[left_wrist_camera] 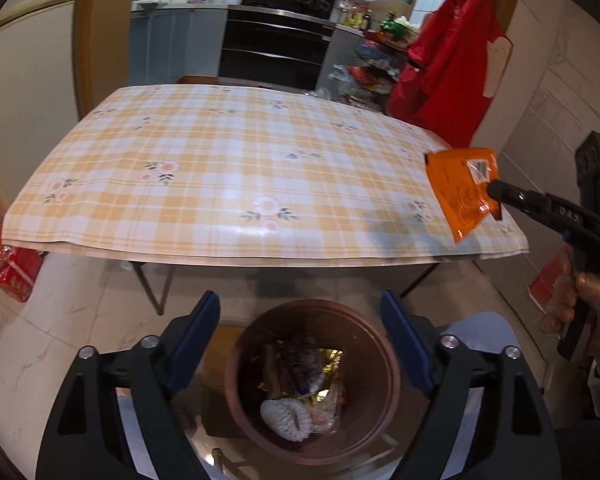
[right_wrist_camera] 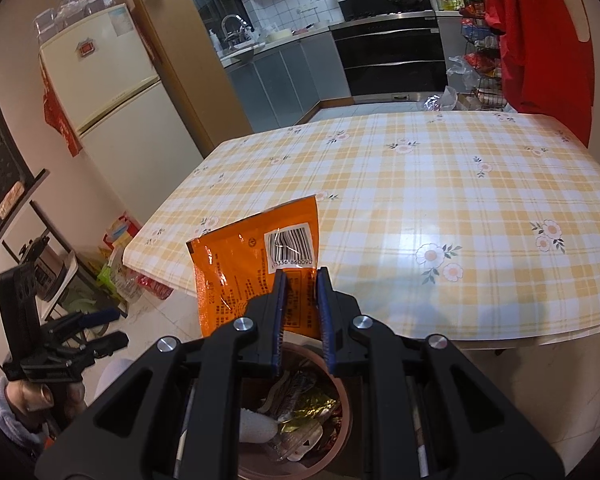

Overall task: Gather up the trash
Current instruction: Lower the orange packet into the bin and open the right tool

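R tongs (right_wrist_camera: 302,280) pinching crinkled orange wrapper (right_wrist_camera: 256,264) w/ barcode; L tongs (left_wrist_camera: 300,320) spread, empty.

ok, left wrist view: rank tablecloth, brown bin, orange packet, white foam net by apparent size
1. tablecloth, largest by far
2. brown bin, though it sits close under the camera, which inflates it
3. orange packet, pinched by the right gripper
4. white foam net inside the bin, smallest

Orange wrapper (right_wrist_camera: 256,264) barcode label reads "336 860090"; other print illegible
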`<act>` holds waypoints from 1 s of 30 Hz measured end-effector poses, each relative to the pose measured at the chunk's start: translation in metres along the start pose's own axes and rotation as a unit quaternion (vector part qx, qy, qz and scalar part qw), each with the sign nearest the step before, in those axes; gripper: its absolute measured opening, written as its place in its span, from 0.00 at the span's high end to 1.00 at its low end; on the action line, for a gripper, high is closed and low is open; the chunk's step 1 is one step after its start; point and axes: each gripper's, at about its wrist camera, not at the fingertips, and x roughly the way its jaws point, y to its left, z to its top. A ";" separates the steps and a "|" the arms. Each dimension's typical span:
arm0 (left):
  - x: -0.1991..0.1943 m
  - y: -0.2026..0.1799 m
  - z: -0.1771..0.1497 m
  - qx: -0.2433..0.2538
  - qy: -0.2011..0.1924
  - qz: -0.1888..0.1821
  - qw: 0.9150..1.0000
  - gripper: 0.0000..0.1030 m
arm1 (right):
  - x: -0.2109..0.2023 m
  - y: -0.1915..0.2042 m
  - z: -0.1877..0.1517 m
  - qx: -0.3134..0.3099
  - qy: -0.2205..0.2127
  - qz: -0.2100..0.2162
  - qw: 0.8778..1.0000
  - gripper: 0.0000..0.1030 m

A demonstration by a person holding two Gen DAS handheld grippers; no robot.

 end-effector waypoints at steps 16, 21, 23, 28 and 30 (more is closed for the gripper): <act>-0.018 0.042 0.003 -0.037 -0.025 0.063 0.997 0.10 | 0.042 0.039 -0.036 -0.041 0.091 0.021 0.995 0.82; -0.017 0.048 0.001 -0.041 -0.022 0.070 0.996 0.10 | 0.066 0.050 -0.052 -0.049 0.140 0.035 0.988 0.72; -0.017 0.049 0.001 -0.042 -0.021 0.072 0.996 0.10 | 0.074 0.053 -0.058 -0.052 0.158 0.031 0.986 0.53; -0.015 0.050 0.000 -0.042 -0.020 0.071 0.996 0.10 | 0.072 0.045 -0.056 -0.039 0.145 0.000 0.989 0.21; -0.015 0.049 0.000 -0.040 -0.021 0.072 0.996 0.10 | 0.068 0.041 -0.051 -0.040 0.133 -0.015 0.990 0.12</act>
